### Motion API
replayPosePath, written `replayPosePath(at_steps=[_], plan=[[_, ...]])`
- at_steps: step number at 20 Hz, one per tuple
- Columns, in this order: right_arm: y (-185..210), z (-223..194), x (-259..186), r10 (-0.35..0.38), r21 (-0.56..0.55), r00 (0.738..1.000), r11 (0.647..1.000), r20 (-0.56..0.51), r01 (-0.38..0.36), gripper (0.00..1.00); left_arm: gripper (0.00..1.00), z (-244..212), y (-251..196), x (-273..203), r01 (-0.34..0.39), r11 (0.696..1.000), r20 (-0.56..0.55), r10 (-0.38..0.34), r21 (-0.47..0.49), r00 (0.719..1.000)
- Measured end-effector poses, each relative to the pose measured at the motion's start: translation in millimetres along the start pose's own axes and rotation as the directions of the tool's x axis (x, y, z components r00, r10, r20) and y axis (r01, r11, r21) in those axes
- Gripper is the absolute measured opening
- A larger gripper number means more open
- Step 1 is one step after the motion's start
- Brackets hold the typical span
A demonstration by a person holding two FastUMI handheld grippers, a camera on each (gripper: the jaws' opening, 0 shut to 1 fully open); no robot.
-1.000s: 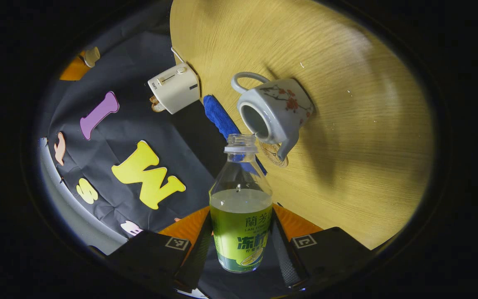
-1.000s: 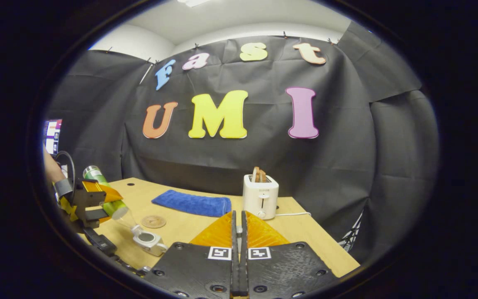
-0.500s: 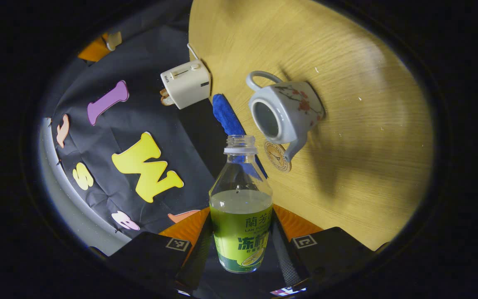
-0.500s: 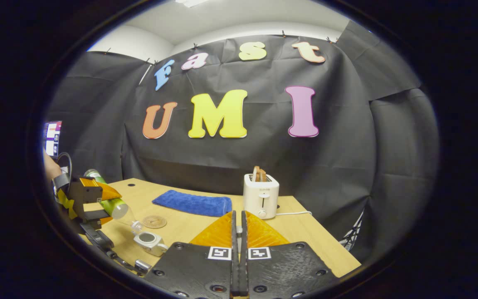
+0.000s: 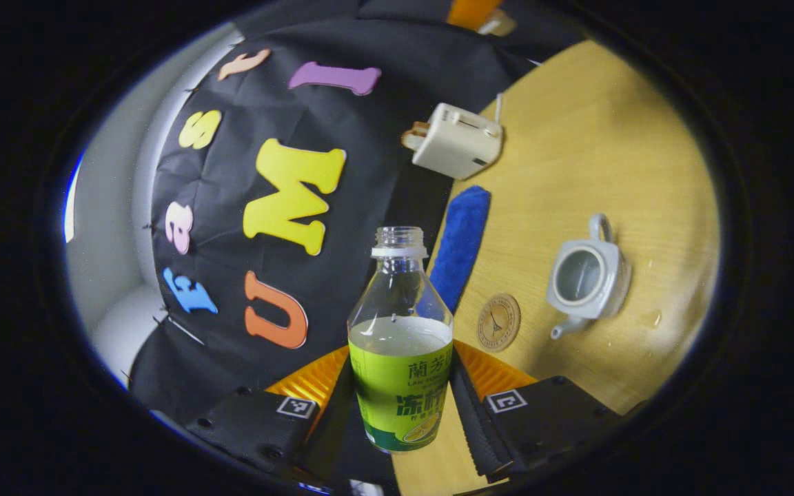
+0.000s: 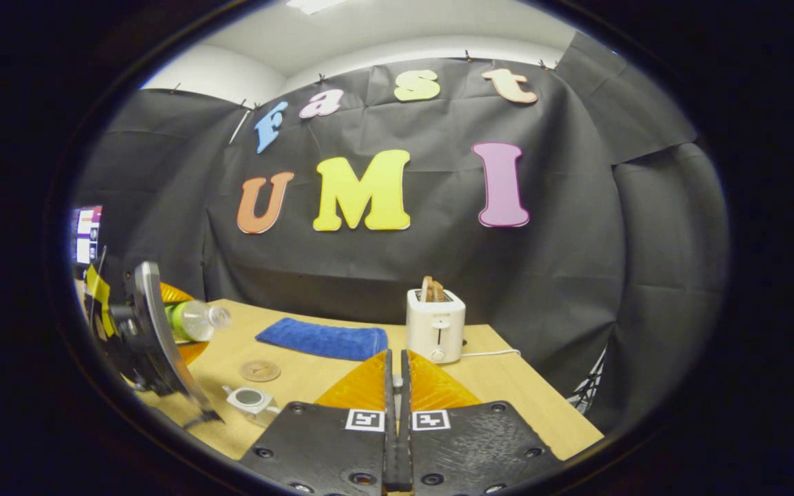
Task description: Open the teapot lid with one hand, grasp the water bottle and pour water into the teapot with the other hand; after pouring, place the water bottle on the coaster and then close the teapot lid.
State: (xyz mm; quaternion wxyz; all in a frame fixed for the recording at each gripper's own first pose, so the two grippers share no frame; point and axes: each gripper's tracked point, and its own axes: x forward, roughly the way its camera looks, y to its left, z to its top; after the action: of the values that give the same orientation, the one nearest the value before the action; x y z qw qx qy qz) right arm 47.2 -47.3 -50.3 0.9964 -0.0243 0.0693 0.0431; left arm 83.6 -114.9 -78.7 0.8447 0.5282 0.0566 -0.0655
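Note:
My left gripper [image 5: 400, 386] is shut on the green-labelled water bottle [image 5: 400, 344], which is uncapped and about half full. In the left gripper view the white teapot [image 5: 586, 275] stands lidless on the wooden table to the right, with the round coaster [image 5: 498, 322] between it and the bottle. In the right gripper view the left gripper [image 6: 142, 331] holds the bottle [image 6: 194, 320] tilted above the table's left end, higher than the teapot [image 6: 251, 398] and coaster [image 6: 260, 370]. My right gripper [image 6: 397, 358] is pressed shut; whatever lies between its fingers is hidden.
A blue towel [image 5: 460, 238] lies behind the coaster, and a white toaster [image 5: 455, 141] with toast stands farther back near the wall; both also appear as the towel [image 6: 324, 339] and toaster [image 6: 435, 324]. Water drops [image 5: 648, 318] lie beside the teapot.
The left gripper has lifted the bottle's mouth away from the teapot opening and swung it back, away from pouring. The right gripper has stayed still.

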Motion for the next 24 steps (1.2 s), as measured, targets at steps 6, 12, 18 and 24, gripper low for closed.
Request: replayPosePath(at_steps=[6,12,18,24], plan=[[5,-1,1,0.008,-0.006,1.0,1.0,-0.003,-0.008,0.0,0.75,8,22,30,0.048,0.823,0.092,0.005,-0.567,0.996],[4,8,1,0.006,0.048,0.999,0.999,0.042,-0.008,0.0,0.76,-1,34,76,0.083,0.397,0.132,0.096,-0.914,0.987],[-6,-3,11,-0.008,0.078,1.0,0.997,0.014,0.007,0.0,0.77,-20,10,101,0.078,0.297,0.102,0.066,-0.952,0.993],[-1,-17,19,-0.002,0.058,1.0,0.998,-0.021,0.004,0.0,0.77,-4,-7,104,0.124,0.368,0.158,0.064,-0.922,0.985]])
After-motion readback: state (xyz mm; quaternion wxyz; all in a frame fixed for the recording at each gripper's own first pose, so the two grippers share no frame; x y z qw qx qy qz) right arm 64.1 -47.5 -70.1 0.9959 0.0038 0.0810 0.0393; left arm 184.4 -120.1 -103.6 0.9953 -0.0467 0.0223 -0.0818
